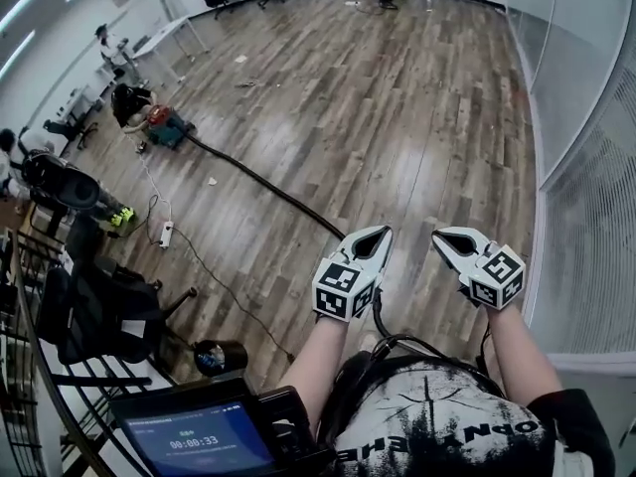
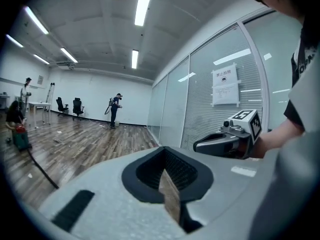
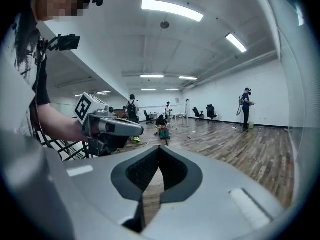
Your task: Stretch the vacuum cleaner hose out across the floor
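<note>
Two grippers up in front of the person, side by side and apart: left gripper point(image 1: 372, 238) and right gripper point(image 1: 449, 241), both pointing out over the wood floor point(image 1: 397, 117). Fingers on both are clenched tight with nothing between them, confirmed in each gripper view (left gripper point(image 2: 165, 170), right gripper point(image 3: 159, 160)). Only container-like item is a small black drum point(image 1: 221, 356) on the floor beside the dark chair at lower left, with a blue patch at its end; contents can't be made out. Vacuum cleaner point(image 1: 167, 129), teal with a red top, sits on the floor at far left, with a person crouched just beside it. Hose point(image 1: 263, 185) is black and lies flat on the floor, held by neither gripper. Long axis runs diagonally from the vacuum cleaner down and right toward the left gripper, nearly straight with a slight bend near the machine. Its near end goes out of sight behind the left gripper. Left gripper view shows the same hose point(image 2: 42, 171) low at left, leading back to the vacuum cleaner point(image 2: 20, 136). White power strip point(image 1: 166, 234) with a thin cord lies left of the hose, apart from it.
</note>
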A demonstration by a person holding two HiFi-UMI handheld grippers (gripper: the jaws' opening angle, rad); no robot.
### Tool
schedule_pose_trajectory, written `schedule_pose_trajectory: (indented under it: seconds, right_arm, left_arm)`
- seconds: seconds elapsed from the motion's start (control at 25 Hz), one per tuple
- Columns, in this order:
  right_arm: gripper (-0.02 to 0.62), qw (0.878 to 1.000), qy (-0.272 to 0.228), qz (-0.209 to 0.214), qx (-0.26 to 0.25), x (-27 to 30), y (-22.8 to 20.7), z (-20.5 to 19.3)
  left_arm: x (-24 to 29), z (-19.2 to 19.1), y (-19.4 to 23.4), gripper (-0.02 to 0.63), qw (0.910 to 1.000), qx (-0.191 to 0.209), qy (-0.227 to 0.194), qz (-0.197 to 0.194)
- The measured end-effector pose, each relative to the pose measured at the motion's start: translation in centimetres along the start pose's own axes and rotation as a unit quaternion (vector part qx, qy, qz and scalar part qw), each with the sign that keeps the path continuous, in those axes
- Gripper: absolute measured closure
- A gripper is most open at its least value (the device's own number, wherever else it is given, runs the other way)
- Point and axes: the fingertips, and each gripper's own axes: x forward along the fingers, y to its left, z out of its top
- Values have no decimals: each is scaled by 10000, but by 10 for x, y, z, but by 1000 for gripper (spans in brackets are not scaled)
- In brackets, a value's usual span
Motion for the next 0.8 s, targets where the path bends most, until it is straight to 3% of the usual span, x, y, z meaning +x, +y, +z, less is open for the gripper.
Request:
schedule_pose_trajectory:
  seconds: [0.28,0.56,0.8]
  right_arm:
    - [590,9985,-145,426,-319,-60,0,6]
    - [589,9967,-154,725,-322,-51,12,-3]
    - [589,9972,-112,685,-287,-73,5,-13]
  left_arm:
    - [6,0,-63,606,9993,-115,-44,367]
    - [-10,-10,-60,606,9978,-139,-32,648]
    - [-5,-13,-81,606,9973,-148,32,721]
